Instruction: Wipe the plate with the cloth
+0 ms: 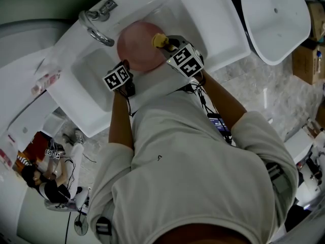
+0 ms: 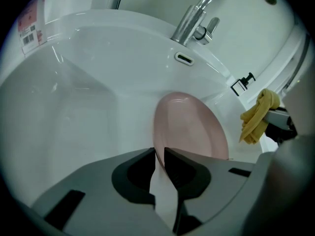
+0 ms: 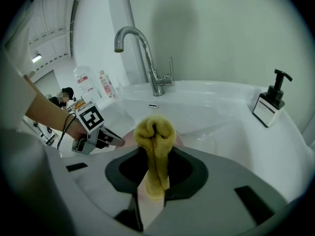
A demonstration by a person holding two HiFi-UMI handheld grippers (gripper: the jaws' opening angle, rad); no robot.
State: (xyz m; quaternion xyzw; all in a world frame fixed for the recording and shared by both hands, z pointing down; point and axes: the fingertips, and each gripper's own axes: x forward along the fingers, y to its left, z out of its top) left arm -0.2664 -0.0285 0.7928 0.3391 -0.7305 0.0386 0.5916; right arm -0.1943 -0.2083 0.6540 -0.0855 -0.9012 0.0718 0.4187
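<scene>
The white sink (image 2: 74, 92) holds one thing: the pink plate (image 2: 189, 127). It stands tilted inside the basin, toward the sink's faucet side, with its hollow face turned to the sink's right wall.

The left gripper (image 2: 159, 150) reaches down into the sink from the front edge. Its jaws stand narrow and are closed on the plate's near rim, and the thin pink edge runs straight down into the slit between them.

The right gripper (image 3: 158, 149) comes in over the sink's front right. Its claw is clamped on the yellow cloth (image 3: 155, 132), which is bunched into a folded wad. The wad bulges out past the jaw tips, and a tail of it hangs back between them. From the left gripper view the cloth hangs inside the sink just beside the plate's right rim, with a strip of white basin wall showing between them. The cloth is not on the plate's face.

At the back of the sink stands the chrome faucet (image 2: 192, 18), its spout arching over the basin. An overflow slot (image 2: 184, 58) is set in the sink wall below it. A black pump soap dispenser (image 3: 273, 100) stands on the sink's right rim. Two bottles (image 3: 91, 85) stand on the sink's ledge left of the faucet.

The person's white shirt (image 1: 193, 166) fills the space in front of the sink, with both forearms stretched over its front edge.
</scene>
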